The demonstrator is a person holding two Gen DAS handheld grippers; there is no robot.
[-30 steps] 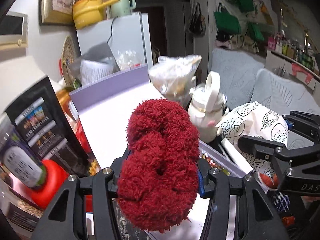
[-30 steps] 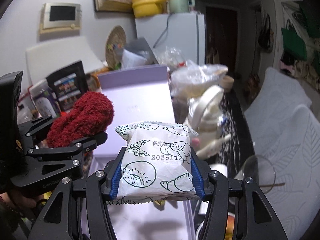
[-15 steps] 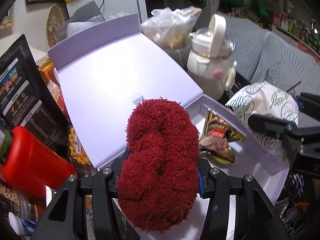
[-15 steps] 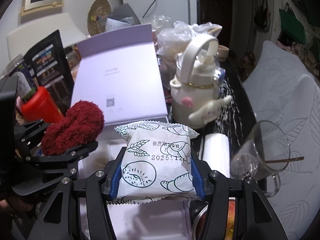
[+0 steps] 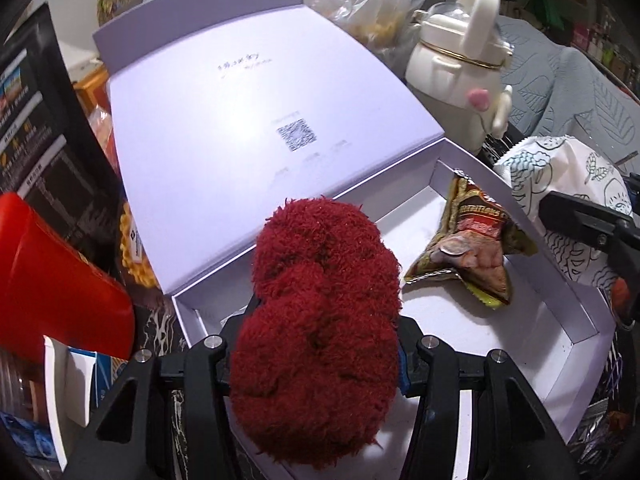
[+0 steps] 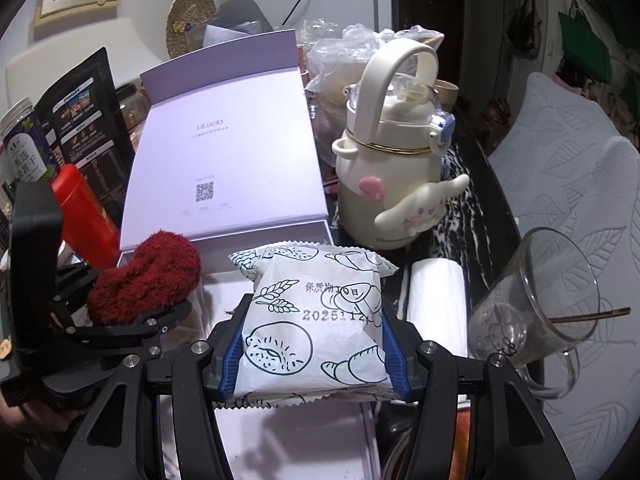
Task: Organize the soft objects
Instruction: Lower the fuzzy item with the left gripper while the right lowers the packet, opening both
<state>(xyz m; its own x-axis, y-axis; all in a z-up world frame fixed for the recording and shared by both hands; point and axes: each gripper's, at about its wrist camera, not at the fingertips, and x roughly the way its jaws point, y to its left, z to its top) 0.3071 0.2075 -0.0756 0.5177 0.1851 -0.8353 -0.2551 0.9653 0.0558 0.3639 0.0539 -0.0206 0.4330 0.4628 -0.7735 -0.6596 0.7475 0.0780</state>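
My left gripper (image 5: 316,354) is shut on a fluffy red scrunchie (image 5: 320,320) and holds it over the near left part of an open white box (image 5: 576,316). The scrunchie also shows in the right wrist view (image 6: 148,276). My right gripper (image 6: 314,348) is shut on a white bread packet with printed pastries (image 6: 316,320), held above the box's near right side. The packet also shows in the left wrist view (image 5: 572,184). A brown snack bag (image 5: 476,244) lies inside the box. The box's lilac lid (image 5: 248,120) stands open behind.
A cream kettle-shaped bottle (image 6: 392,184) stands right of the lid. A glass mug with a stick (image 6: 536,300) and a white roll (image 6: 436,300) lie to the right. A red cup (image 5: 52,280), a black pouch (image 6: 88,128) and jars crowd the left.
Both grippers have moved forward and down toward the open box, each still holding its object. The box interior and the snack bag have come into fuller view.
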